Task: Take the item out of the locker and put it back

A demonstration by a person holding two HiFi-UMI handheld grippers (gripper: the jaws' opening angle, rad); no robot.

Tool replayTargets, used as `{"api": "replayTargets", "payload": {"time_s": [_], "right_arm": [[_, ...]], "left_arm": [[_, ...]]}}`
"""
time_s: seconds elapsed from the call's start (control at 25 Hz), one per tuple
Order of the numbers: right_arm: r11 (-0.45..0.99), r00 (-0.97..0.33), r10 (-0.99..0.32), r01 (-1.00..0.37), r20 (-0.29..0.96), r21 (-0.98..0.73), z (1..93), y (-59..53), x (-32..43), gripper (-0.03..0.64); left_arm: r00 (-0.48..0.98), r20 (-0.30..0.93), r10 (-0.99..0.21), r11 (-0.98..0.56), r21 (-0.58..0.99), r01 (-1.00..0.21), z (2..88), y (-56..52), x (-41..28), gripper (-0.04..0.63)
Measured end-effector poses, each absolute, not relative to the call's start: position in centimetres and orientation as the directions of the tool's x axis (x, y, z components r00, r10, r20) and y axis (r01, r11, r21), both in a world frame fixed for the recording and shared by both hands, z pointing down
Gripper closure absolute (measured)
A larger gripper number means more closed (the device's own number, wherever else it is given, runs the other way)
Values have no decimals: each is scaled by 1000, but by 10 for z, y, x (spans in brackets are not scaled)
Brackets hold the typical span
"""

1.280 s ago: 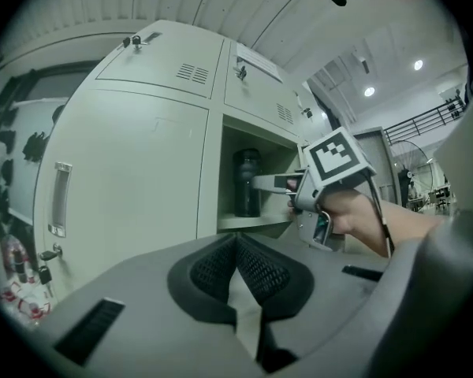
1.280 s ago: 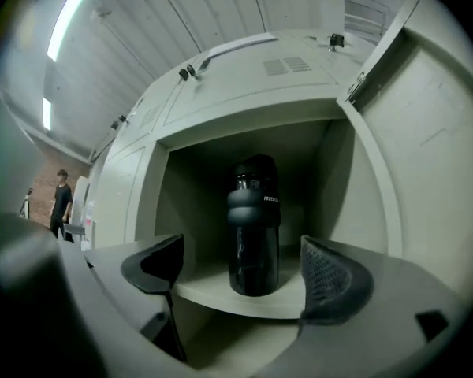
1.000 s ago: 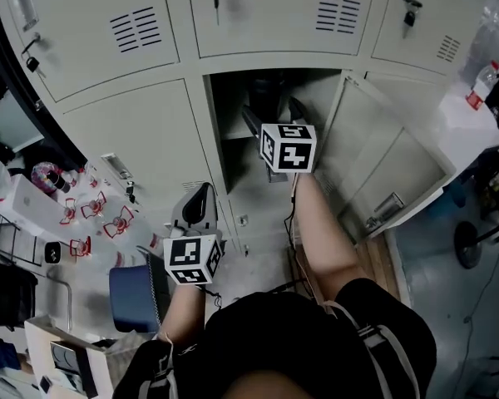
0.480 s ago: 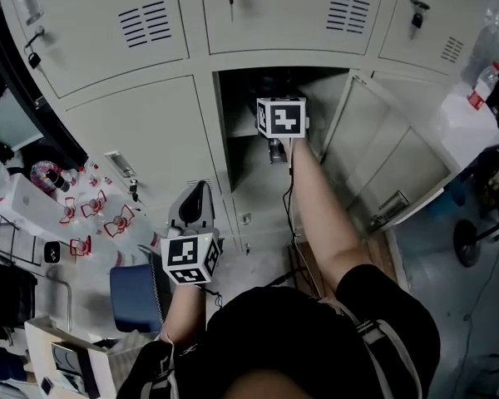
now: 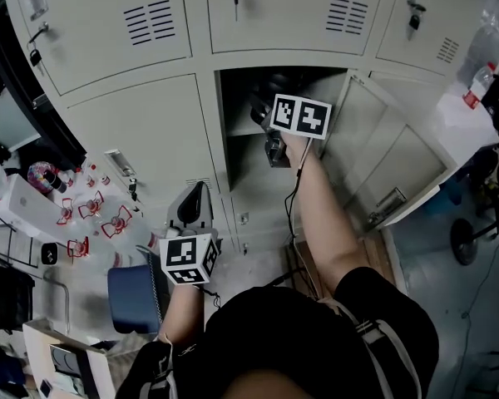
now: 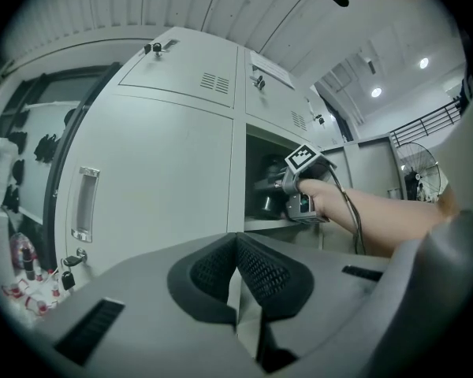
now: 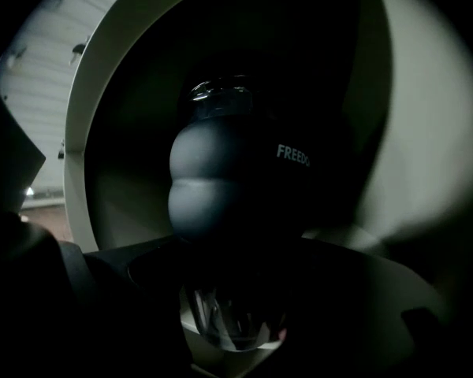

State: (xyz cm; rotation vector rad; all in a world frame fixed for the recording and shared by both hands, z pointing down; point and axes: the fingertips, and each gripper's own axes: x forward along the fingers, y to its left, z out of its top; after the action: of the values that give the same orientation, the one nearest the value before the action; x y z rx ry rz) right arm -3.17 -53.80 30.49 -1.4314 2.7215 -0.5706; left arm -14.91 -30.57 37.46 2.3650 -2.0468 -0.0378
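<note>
The right tool has rolled inside the locker, its jaws just closing, yet apart, around a dark item.

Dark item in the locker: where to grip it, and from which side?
Take the dark item at the waist between its two bulges, coming level through the open locker front, one jaw each side. The narrowing should stop the jaws sliding; the clear ends look slicker. The right gripper faces it, jaws just closing; contact is too dark to tell.
</note>
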Motion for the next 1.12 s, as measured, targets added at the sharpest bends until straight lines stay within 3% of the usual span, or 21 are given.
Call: {"api": "replayTargets", "payload": {"time_s": [0.16,0.48,0.76,1.12], "right_arm": [[531,-625,-772,-733,113,-425,303,-521,-22,221],[580,-663,-741,-711,107,-398,321,-467,-4,219],[655,-684,-725,-720,78,-228,342,-414,-2,219],[638,-638,-762,-769,111,-38,390,-368,16,219]], "left_arm": [[164,-6,-986,-164,24,-986,376,-306,-141,583],[212,7,-977,-211,33,-977,381,-310,-121,583],[250,15,-968,-249,42,-968,387,-315,-100,583],[274,26,-962,-272,42,-961,390,-318,-90,583]]}}
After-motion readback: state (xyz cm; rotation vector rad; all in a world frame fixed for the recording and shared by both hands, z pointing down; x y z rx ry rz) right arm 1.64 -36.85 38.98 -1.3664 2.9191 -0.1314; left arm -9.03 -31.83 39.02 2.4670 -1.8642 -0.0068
